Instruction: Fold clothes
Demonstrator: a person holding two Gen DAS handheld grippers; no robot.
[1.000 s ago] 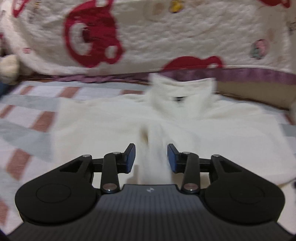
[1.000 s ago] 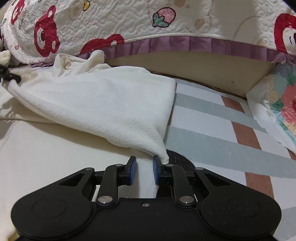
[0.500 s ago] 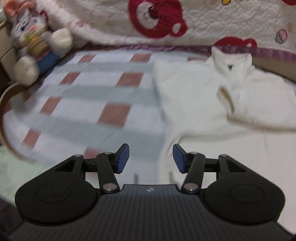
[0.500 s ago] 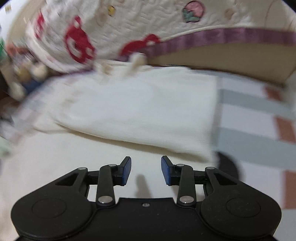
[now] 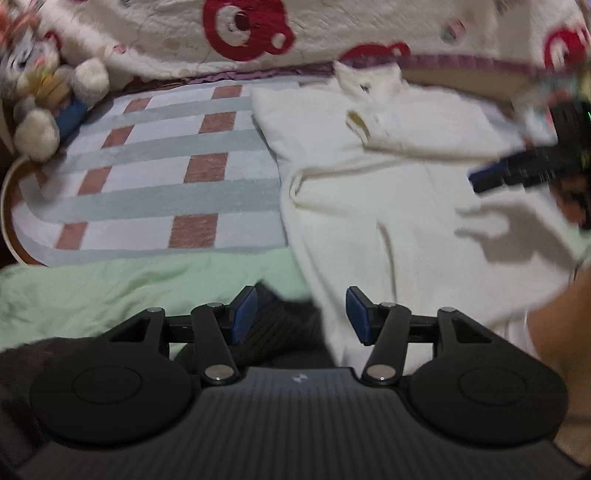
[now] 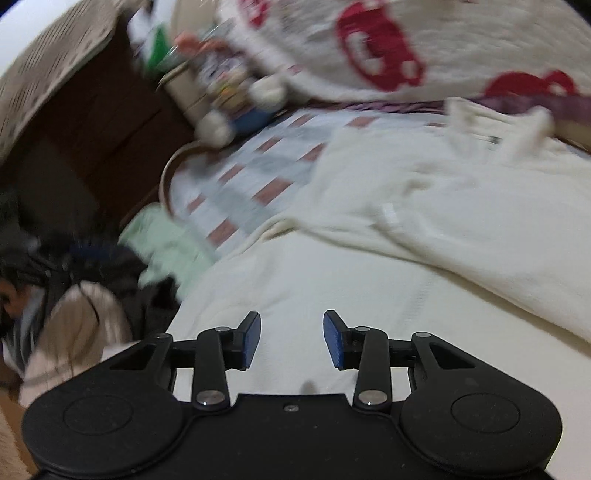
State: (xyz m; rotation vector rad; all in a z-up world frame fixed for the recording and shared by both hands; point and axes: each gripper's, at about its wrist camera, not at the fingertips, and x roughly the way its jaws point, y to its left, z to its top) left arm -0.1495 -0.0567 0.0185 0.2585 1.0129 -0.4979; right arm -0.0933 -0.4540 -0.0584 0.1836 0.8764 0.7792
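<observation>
Since half a second ago you have drawn both grippers back toward the near hem of the garment, and your right gripper has swung leftward so its camera now tilts across the bed.

Going left to right in the left wrist view: a stuffed toy [image 5: 44,99] sits at about 10 o'clock against the quilt with red bears [image 5: 258,33], which runs along the top. The checked bedsheet [image 5: 159,177] fills the left centre, with a pale green cloth [image 5: 110,284] lying below it at 8 o'clock. Your left gripper [image 5: 301,314] hangs at 6 o'clock with its blue pads [image 5: 245,314] spread wide and nothing between them; the lower left edge of the white sweater [image 5: 369,206] lies just ahead of its right pad. The sweater spreads from centre to 3 o'clock, collar at 12 o'clock, one sleeve folded across the chest. At 3 o'clock your right gripper [image 5: 491,175] shows as a dark blur above the fabric, casting a shadow on it.

In the right wrist view the toy [image 6: 236,103] is at 11 o'clock, the sheet [image 6: 258,173] beside it, and the sweater [image 6: 424,221] covers the centre and right. Your right gripper [image 6: 291,341] is parted wide over the sweater's body, gripping nothing; with this much blur I cannot tell whether its pads touch the cloth.
</observation>
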